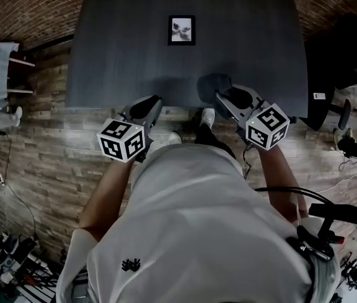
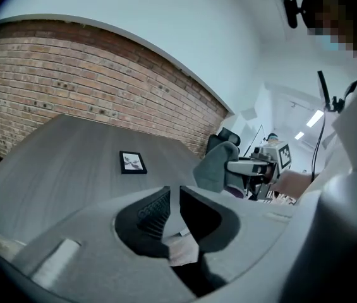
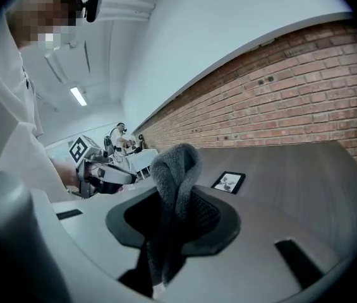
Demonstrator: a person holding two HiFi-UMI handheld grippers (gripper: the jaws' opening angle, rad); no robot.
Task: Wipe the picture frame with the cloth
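Closest to the lens was the person's white shirt point(image 1: 197, 232), filling the lower half of the head view, with both bare forearms reaching forward from it. Beyond it stretched a dark grey wood-grain table point(image 1: 127, 55), set on a plank floor point(image 1: 39, 150) and flanked by a red brick wall point(image 2: 71, 87).

At the table's near edge the left gripper point(image 1: 146, 106) was held up, its marker cube turned towards the head camera. Its own view showed the two jaws drawn almost together, only a thin slit between them, and nothing caught there. To its right, the right gripper point(image 1: 221, 97) reached over the table's near edge. Its jaws were closed on a grey cloth point(image 3: 175, 169), which bunched up above the fingertips and trailed down between them. Whether the cloth touched the tabletop could not be told.

Smallest of all, the picture frame point(image 1: 181, 29) lay flat towards the far side of the table, black-edged around a pale print, well apart from both grippers and from the cloth.
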